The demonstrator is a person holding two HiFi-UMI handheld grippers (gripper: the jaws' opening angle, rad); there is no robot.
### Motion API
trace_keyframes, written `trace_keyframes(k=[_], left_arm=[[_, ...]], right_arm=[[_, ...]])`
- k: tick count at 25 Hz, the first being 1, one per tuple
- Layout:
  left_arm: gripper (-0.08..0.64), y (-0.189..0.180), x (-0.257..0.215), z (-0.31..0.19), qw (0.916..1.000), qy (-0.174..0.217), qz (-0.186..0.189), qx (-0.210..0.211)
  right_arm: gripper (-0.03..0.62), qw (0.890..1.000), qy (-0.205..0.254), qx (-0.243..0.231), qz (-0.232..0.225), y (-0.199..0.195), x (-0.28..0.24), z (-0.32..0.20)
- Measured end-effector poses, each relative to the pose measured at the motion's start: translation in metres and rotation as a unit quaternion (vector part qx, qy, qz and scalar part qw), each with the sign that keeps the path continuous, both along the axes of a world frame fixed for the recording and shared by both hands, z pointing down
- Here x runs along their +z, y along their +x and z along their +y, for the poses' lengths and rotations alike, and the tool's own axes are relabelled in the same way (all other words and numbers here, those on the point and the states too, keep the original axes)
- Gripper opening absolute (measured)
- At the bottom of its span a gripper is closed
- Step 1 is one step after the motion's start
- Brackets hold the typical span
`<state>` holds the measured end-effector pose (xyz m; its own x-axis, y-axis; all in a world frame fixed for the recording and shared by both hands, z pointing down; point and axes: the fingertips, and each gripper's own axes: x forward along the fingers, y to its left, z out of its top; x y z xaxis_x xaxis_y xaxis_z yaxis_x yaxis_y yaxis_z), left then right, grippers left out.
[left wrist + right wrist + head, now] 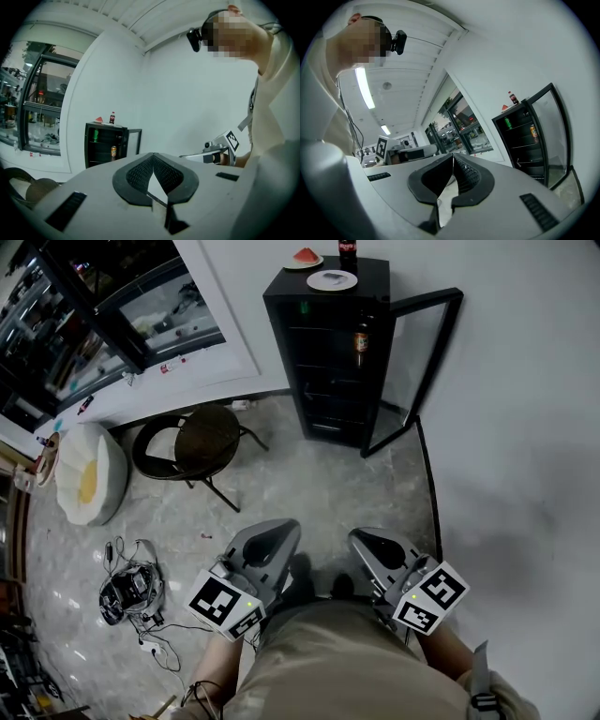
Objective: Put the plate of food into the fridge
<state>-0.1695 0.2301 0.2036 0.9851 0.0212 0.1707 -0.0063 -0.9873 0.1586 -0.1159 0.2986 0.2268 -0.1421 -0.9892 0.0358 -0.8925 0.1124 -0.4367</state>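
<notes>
Left tongs and right tongs both closed, empty | plate of food sits atop fridge, door open | I judge nothing done: approach, lift, shelve remain.

In the head view the bottle on top of the fridge is cut off by the upper edge; only its lower part shows. What lies on the plate beside it is too small to tell. In the left gripper view the left hand-held gripper hides the floor before the fridge, and the can inside is too small to read
</notes>
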Motion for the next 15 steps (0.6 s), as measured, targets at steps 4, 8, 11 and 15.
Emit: trace_keyframes(k=[4, 8, 11, 15], left_arm=[[0.011, 0.007, 0.002, -0.009, 0.9999, -0.003, 0.011, 0.008], [0.011, 0.012, 0.008, -0.024, 0.9996, -0.014, 0.019, 0.017], [0.011, 0.018, 0.011, -0.041, 0.9992, -0.022, 0.023, 0.022], [0.011, 0.024, 0.008, -0.070, 0.9985, -0.030, 0.033, 0.032]], right_arm=[[0.021, 1.000, -0.008, 0.013, 0.002, 0.005, 0.004, -0.004], [0.021, 0.999, -0.023, 0.033, 0.000, 0.011, 0.009, -0.011], [0.021, 0.999, -0.035, 0.041, 0.001, 0.015, 0.011, -0.026], [0.021, 0.998, -0.044, 0.052, 0.010, 0.020, 0.007, -0.053]])
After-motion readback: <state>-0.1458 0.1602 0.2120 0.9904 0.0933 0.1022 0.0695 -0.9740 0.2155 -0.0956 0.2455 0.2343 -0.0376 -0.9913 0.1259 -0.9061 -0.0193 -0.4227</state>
